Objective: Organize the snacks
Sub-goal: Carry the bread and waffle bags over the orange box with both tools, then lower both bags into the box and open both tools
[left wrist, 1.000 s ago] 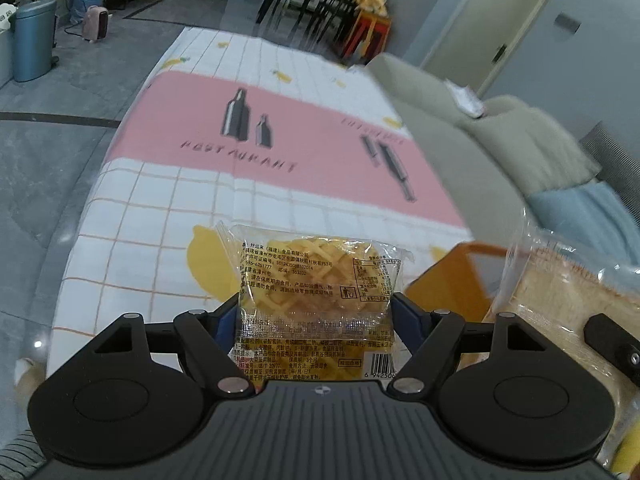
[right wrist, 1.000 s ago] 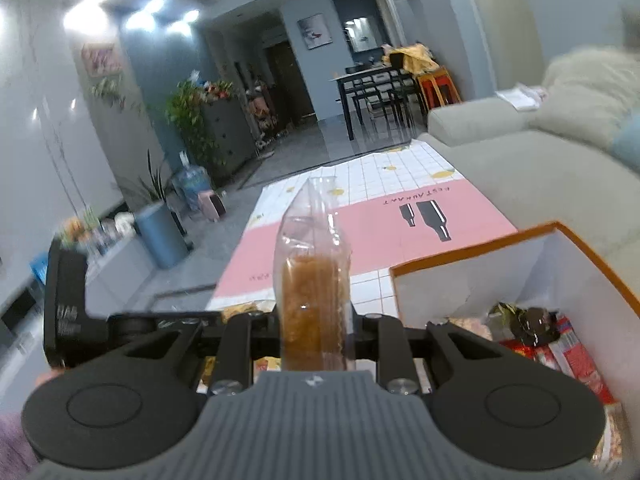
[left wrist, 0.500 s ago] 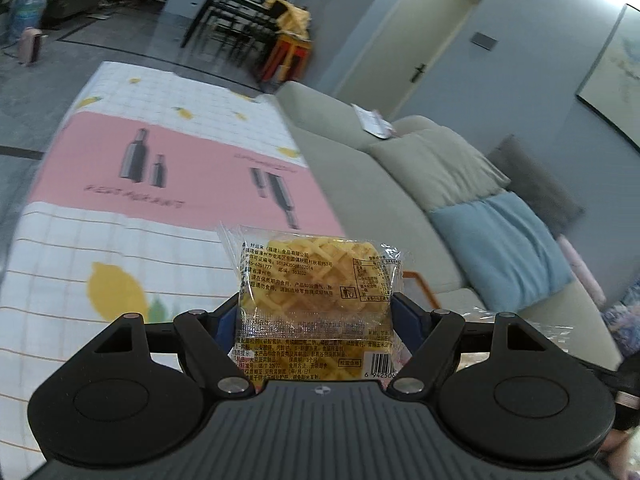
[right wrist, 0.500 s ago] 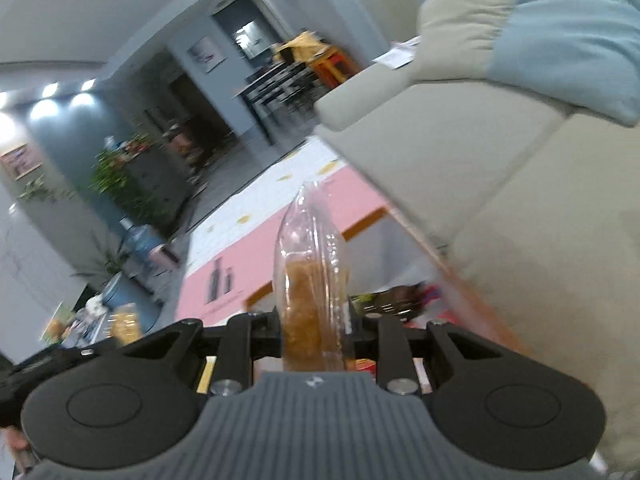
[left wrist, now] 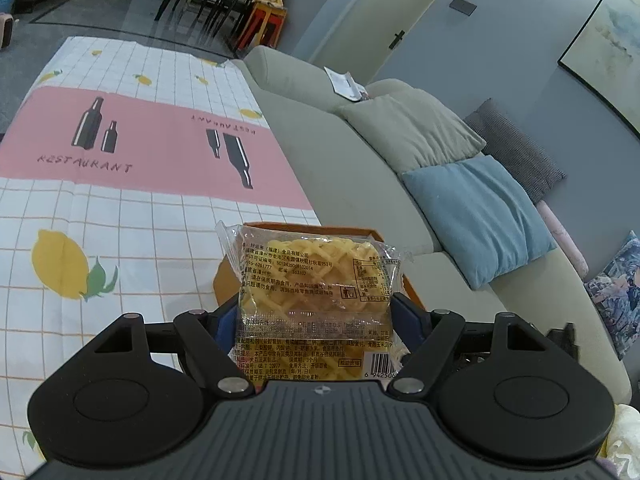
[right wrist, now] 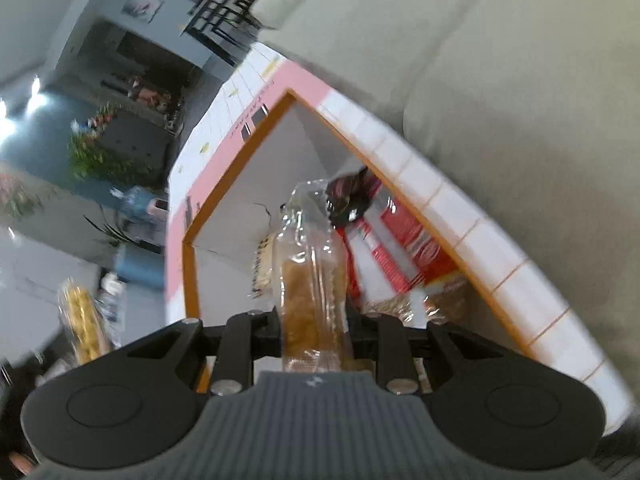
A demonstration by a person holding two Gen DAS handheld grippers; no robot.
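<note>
In the left wrist view, the left tool [left wrist: 314, 312] pinches a waffle pack [left wrist: 314, 280] by its two sides. The pack is held up over the orange box [left wrist: 412, 290], which stands on the desk with the checked cloth [left wrist: 120, 216], next to the sofa [left wrist: 340, 152].

In the right wrist view, the right tool [right wrist: 314, 330] is pressed tight on a thin clear cake pack [right wrist: 310, 280]. It hangs above the open box [right wrist: 240, 160], where red snack packs [right wrist: 404, 248] lie.
</note>
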